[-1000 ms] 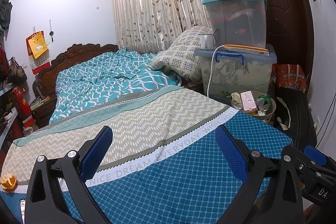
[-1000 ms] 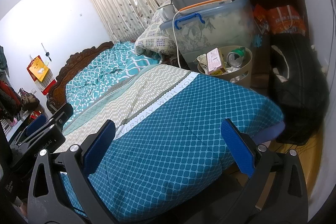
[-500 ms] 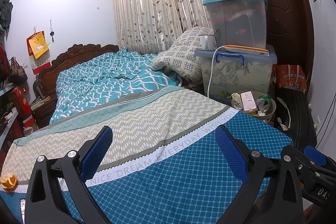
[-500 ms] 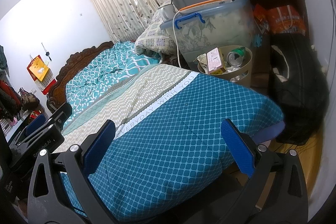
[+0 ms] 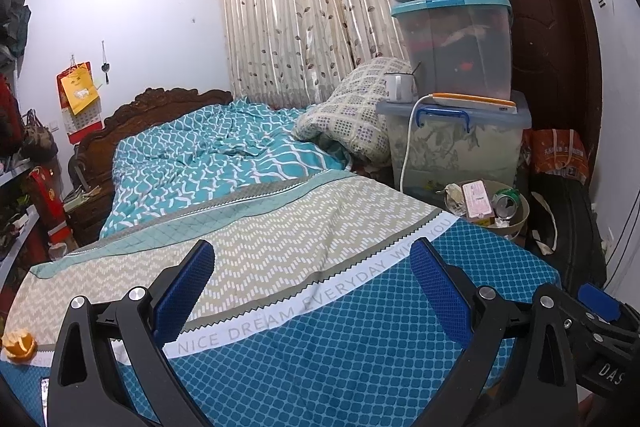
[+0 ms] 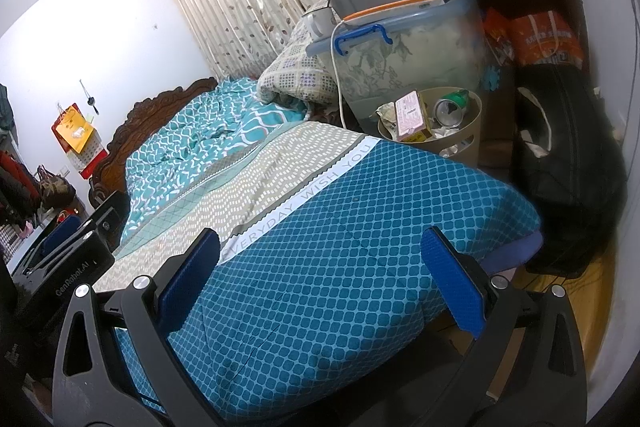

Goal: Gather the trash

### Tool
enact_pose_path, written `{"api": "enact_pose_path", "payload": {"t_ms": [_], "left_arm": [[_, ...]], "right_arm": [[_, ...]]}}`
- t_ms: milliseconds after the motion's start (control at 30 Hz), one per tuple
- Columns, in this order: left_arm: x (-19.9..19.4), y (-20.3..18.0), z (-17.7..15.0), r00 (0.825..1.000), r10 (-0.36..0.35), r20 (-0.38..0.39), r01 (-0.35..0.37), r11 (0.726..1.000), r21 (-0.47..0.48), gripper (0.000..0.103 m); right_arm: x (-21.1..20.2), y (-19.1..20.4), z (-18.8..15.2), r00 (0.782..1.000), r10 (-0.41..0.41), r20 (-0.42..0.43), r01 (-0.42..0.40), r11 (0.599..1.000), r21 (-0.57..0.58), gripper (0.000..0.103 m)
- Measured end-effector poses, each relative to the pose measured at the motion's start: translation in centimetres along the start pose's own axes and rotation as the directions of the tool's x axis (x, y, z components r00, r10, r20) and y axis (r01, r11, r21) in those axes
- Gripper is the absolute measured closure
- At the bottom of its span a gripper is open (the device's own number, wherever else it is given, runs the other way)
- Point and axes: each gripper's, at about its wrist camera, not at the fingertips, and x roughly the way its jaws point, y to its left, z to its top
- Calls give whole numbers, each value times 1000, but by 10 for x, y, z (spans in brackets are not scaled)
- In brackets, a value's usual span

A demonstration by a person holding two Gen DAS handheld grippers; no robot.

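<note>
You hold both grippers above the foot of the bed [image 5: 320,359], and each one is spread wide with nothing between its blue pads. Your left gripper [image 5: 312,291] hangs over the blue-checked end of the bedspread, where the white band of lettering runs across. Your right gripper [image 6: 320,275] sits over the same blue cloth, nearer the bed's right corner; from its camera the left gripper's black body shows at the bed's left side.

The trash you can see on the bed is an orange peel [image 5: 18,345], lying at the bed's left edge on the white band, well apart from both grippers and left of your left gripper's pad.

The wastebasket [image 6: 468,139] stands on the floor just beside the bed's right side, past the foot corner. It already holds a pink carton [image 6: 410,115], a green can [image 6: 450,109] and crumpled paper. Behind the basket, still beside the bed, stacked clear storage bins [image 5: 452,39] rise, with a white mug [image 5: 398,87] on the lowest lid. A black bag [image 6: 568,163] slumps on the floor to the right of the basket, farther from the bed.
</note>
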Motion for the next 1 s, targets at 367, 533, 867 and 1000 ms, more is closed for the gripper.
{"api": "enact_pose_path", "payload": {"t_ms": [367,533,867,1000], "left_arm": [[9,0,-4,997,-17,-75,17,1000,-1,9],[11,4,-5,996,-10,-86,8,1000,-19,9],[13,3,-7,996,-5,-94,4,1000,-14,9],[14,3,-9,995,-10,-100,9,1000,-13,9]], "right_arm": [[4,1,1,1000,1,-6,-1,1000,-10,4],[5,1,0,1000,1,-12,-1,1000,-8,4],[6,2,0,1000,1,-13,-1,1000,-10,4],[7,2,-1,1000,1,-15,-1,1000,-11,4]]}}
